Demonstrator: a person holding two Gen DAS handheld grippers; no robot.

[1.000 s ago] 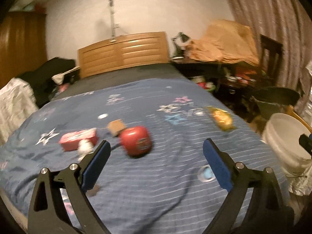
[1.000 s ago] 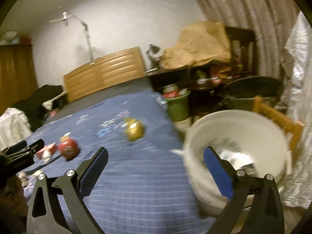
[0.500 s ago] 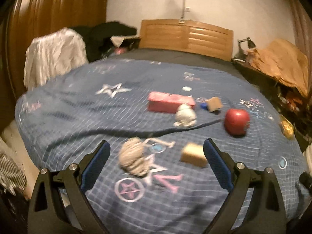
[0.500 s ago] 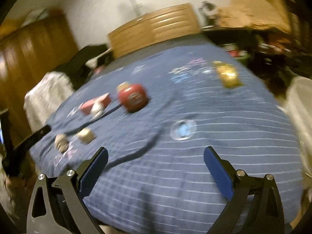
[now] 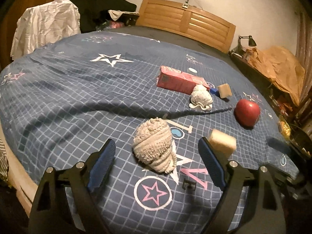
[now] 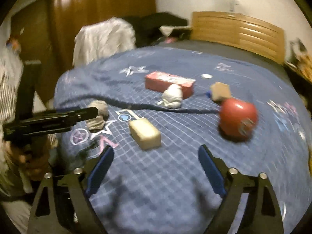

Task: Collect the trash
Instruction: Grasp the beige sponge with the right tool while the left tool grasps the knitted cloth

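Your left tool (image 5: 156,152), jaws spread and just narrowing, straddles the balled beige sock (image 5: 154,146) untouched, so watch the foam block (image 5: 222,143) at three o'clock—closing crooked could snag it too.

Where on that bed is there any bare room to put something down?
The quilt is bare left of the pink box, toward the white star. It is crowded on the right: box, white wad, red ball, beige towel and sponge.
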